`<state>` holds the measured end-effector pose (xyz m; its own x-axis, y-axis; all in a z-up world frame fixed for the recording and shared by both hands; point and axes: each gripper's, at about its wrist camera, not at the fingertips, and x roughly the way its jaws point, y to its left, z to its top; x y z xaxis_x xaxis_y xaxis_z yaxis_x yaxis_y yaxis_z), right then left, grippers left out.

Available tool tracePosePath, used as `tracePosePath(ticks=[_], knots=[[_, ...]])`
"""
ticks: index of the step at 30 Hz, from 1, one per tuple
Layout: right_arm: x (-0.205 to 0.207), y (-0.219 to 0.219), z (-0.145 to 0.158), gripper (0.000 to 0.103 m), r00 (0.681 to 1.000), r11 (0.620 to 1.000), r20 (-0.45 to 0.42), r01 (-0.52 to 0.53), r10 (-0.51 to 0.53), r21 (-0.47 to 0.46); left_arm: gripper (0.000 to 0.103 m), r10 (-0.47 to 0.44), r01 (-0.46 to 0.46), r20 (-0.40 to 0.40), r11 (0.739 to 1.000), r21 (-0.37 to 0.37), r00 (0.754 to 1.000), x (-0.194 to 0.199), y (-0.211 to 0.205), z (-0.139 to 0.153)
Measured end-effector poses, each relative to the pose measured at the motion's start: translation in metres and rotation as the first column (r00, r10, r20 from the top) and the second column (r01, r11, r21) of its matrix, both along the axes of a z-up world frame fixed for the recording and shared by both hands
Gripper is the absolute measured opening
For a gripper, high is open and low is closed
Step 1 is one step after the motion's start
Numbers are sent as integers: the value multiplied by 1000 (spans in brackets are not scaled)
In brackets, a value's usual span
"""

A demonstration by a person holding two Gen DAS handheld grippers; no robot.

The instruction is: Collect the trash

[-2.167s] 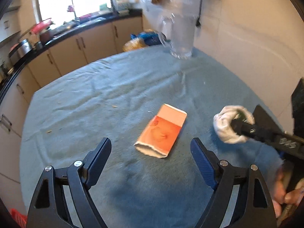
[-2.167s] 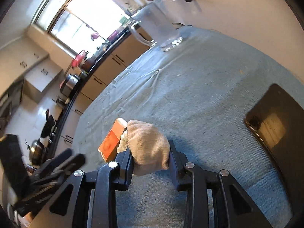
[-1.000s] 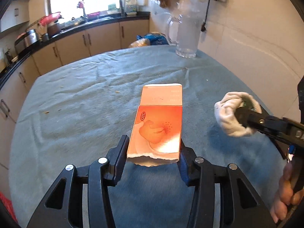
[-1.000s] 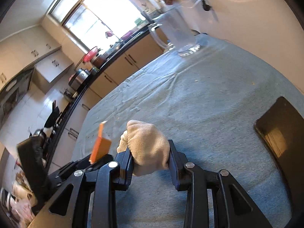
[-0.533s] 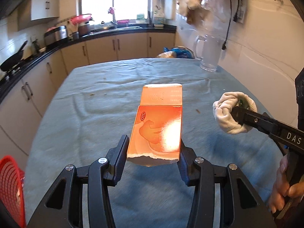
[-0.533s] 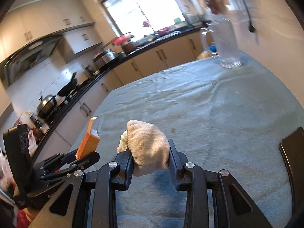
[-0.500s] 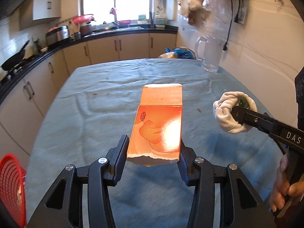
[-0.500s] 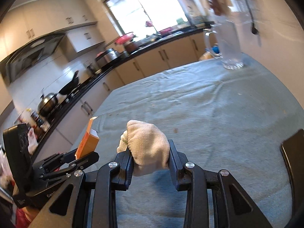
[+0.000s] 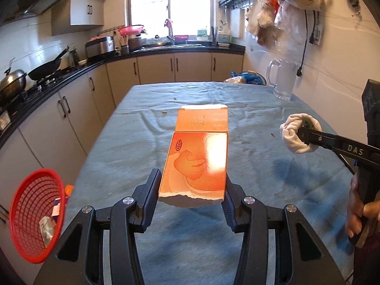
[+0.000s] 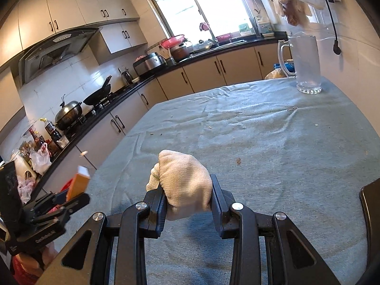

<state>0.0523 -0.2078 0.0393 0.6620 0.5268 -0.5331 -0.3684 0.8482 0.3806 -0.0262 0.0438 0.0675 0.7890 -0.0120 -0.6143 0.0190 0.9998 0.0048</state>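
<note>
My left gripper (image 9: 192, 185) is shut on a torn orange carton (image 9: 198, 152), held flat above the blue-grey tablecloth (image 9: 147, 142); its open flap points away from me. In the right wrist view the same orange carton (image 10: 79, 185) shows edge-on at the lower left in the left gripper (image 10: 68, 199). My right gripper (image 10: 187, 192) is shut on a balled-up white cloth glove (image 10: 184, 178); that white glove (image 9: 296, 133) appears at the right of the left wrist view. A red mesh basket (image 9: 30, 213) with scraps inside stands off the table's left edge.
A glass pitcher (image 9: 283, 80) stands at the table's far right corner beside a blue-and-yellow bag (image 9: 244, 77). A dark flat object (image 10: 370, 204) lies at the table's right edge. Crumbs dot the cloth. Cabinets and a counter (image 9: 71, 71) line the left and back.
The left gripper carried the carton up and toward the table's left side, bringing the red basket into view. The right gripper rolled upright, keeping hold of the glove.
</note>
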Motion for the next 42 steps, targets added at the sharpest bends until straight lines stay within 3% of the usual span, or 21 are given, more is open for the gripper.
tracePosePath(ticks=[23, 37, 42], knots=[[-42, 102, 18, 35, 987, 987, -26, -161, 161, -20, 46, 108, -106, 43, 993, -53, 993, -44, 73, 7], [-54, 182, 25, 35, 961, 960, -25, -277, 276, -51, 46, 221, -215, 57, 971, -106, 973, -70, 145, 5], [-52, 181, 31, 35, 965, 965, -23, -262, 262, -23, 48, 154, -152, -9, 969, -192, 988, -74, 165, -2]])
